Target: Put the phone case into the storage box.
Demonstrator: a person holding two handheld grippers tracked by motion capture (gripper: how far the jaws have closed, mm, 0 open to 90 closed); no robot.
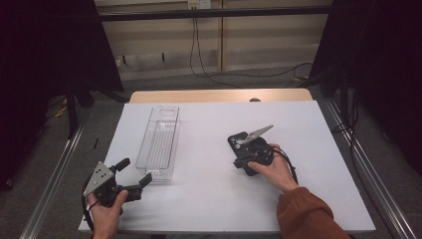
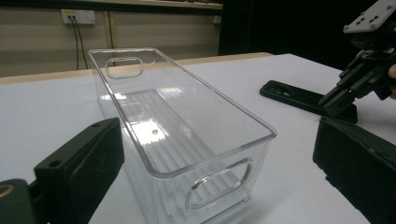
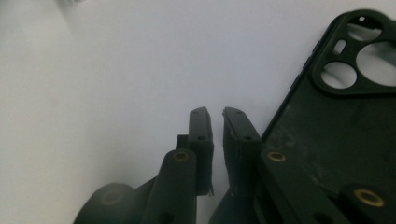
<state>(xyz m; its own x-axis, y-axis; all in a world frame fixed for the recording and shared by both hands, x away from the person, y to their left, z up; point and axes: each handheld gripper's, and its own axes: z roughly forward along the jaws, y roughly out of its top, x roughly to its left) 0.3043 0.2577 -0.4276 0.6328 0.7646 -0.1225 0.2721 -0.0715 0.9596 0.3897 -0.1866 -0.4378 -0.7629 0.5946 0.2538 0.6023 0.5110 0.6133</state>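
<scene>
Your right gripper has its jaws almost together, with only a thin slit between them, and nothing sits in that slit. They rest low over the white table, just beside the left edge of the black phone case. One jaw lies against that edge or very near it; I cannot tell if it really touches. So this gripper grasps nothing at the moment. In the high view your right hand covers the near end of the case, which lies flat on the table with its camera holes at the far end.

Your left gripper stands released, its jaws wide apart and with nothing between them. It is at the near left part of the table, and it points to the near short end of the clear plastic bin. The bin stands upright, apart from the jaws, and well apart from the phone case.
</scene>
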